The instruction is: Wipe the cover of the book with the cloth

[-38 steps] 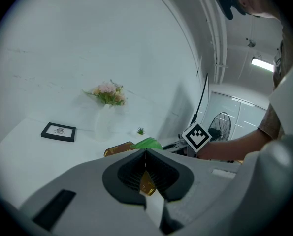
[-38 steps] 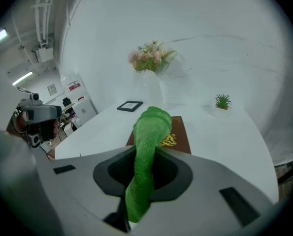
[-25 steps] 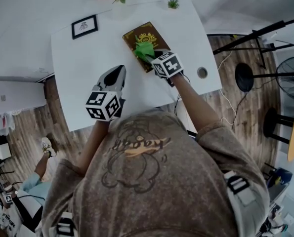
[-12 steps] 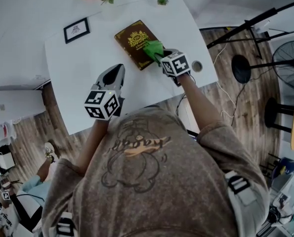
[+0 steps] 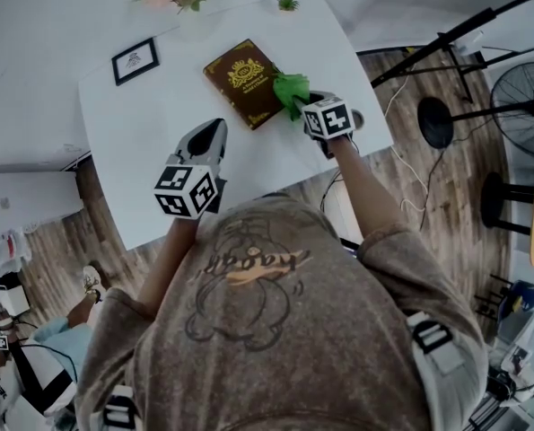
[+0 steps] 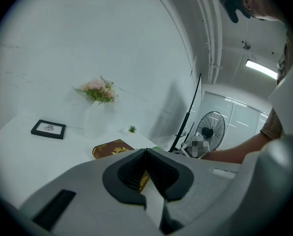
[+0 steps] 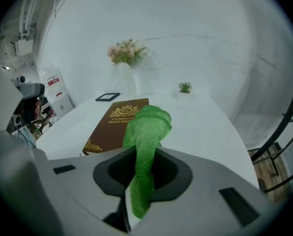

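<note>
The wiping step is judged to be under way; the green cloth (image 7: 146, 127) is pinched between the fingers of the right gripper (image 7: 142, 178), one end hanging out below them and the bunched end thrust forward; in the head view that bunched end is seen at the right-hand edge of the book (image 5: 242, 81), partly over the white worktop (image 5: 150, 142) beside it; whether the cloth is pressed on the cover or held just off it cannot be told.

The book is laid flat and closed on the far half of the worktop, its brown cover up and turned at an angle to the person; most of the cover lies uncovered to the left of the cloth.

The left gripper (image 5: 211, 137) is held over the near part of the worktop, well apart from the book; its fingers are pressed together at the tips with nothing between them.

The next move is judged to call for the cloth to be brought back across the cover with light downward pressure; since the book is not steadied by the left gripper, it could be slid along by a firm stroke.

Gold lettering is read on the cover in the right gripper view: "A Treasury of", then "World's Cl…" cut off by the cloth; a gold crest is stamped above it, its detail too small to be made out.
</note>
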